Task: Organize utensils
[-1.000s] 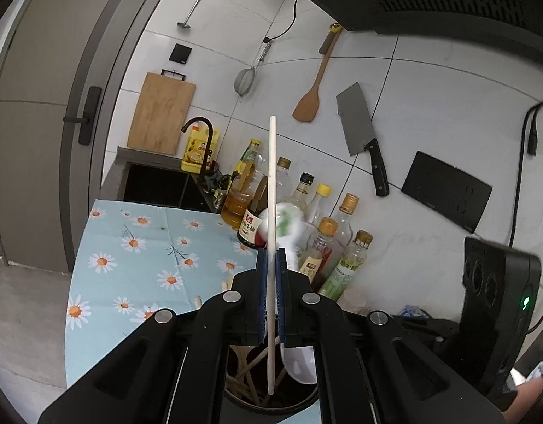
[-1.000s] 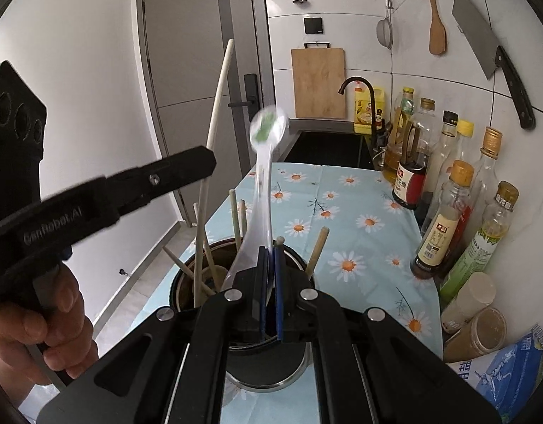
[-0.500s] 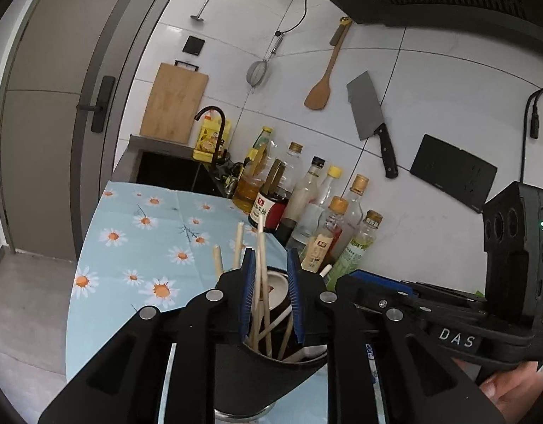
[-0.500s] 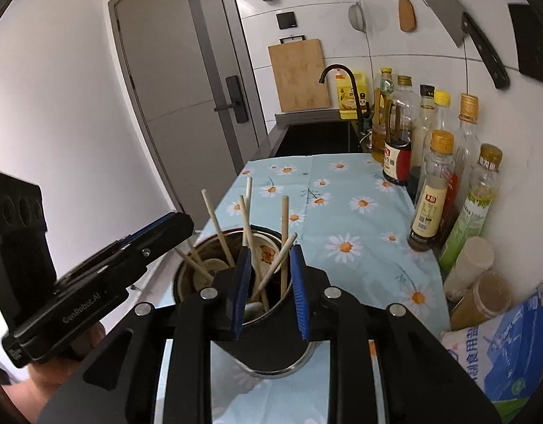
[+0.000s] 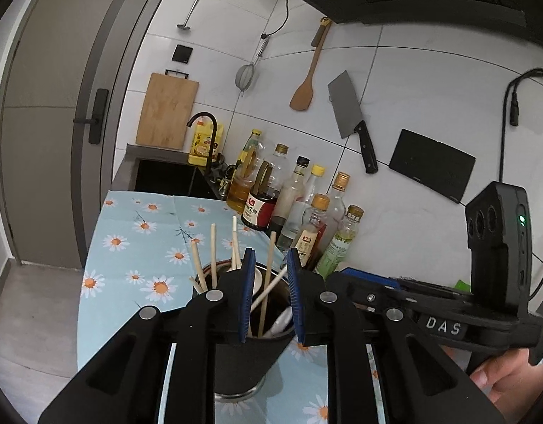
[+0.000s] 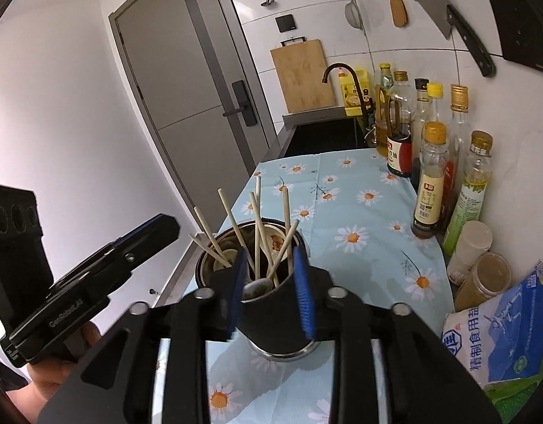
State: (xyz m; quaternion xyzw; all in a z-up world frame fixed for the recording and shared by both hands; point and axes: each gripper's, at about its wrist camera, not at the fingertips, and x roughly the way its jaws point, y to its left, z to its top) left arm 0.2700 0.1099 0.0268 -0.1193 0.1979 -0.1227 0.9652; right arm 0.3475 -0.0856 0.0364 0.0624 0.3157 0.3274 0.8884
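Claws: left claw (image 5: 269, 295) and right claw (image 6: 270, 289) partly open, just been opening, empty
Chopsticks (image 6: 258, 236): upright in holder (image 6: 289, 344), just ahead of both claws

Bright, sharp, heavy fisheye edge distortion

White tiled wall (image 5: 413, 81), grey door (image 6: 186, 81), daisy-print tablecloth (image 6: 363, 219) on the counter.

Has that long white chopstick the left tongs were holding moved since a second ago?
Yes. The left tongs have just been opening, nothing between them; the chopstick no longer rises past the bottles but stands in the utensil pot.
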